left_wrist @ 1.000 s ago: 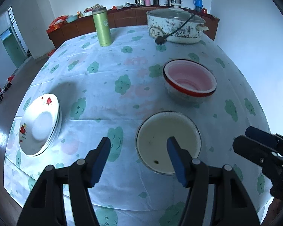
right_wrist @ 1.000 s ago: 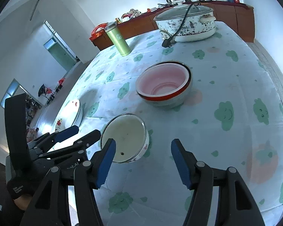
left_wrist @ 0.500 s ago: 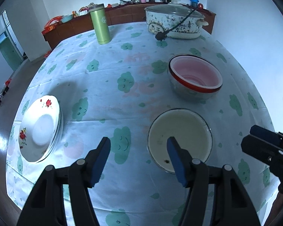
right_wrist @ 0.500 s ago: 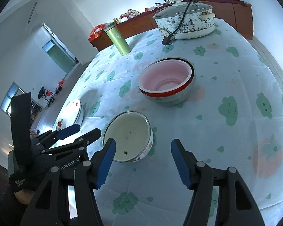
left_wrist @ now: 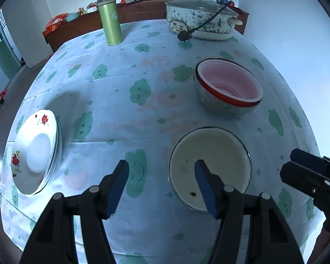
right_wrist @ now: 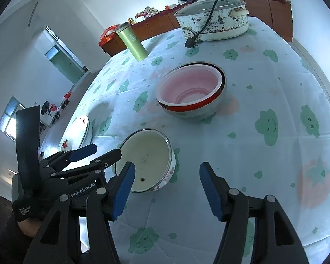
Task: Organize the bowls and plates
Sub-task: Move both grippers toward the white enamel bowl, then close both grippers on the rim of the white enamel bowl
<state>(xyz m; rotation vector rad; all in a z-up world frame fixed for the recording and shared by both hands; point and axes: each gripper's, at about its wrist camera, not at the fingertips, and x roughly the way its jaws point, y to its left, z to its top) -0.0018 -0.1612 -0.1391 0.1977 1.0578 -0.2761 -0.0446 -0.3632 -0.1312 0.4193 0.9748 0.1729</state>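
On the table, a cream bowl holds only a few dark specks; beyond it a pink bowl nests inside a steel one. Stacked floral plates sit by the table's left edge. The left claw hangs wide and empty over the cream bowl's near rim; the right claw gapes, empty, beside it. Open cloth lies between.

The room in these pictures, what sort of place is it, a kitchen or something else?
Most likely a home dining room or eat-in kitchen. A table under a cloud-print tablecloth holds an electric cooking pot and enamel bowl, and a wooden sideboard along the far wall carries kettles and flasks.
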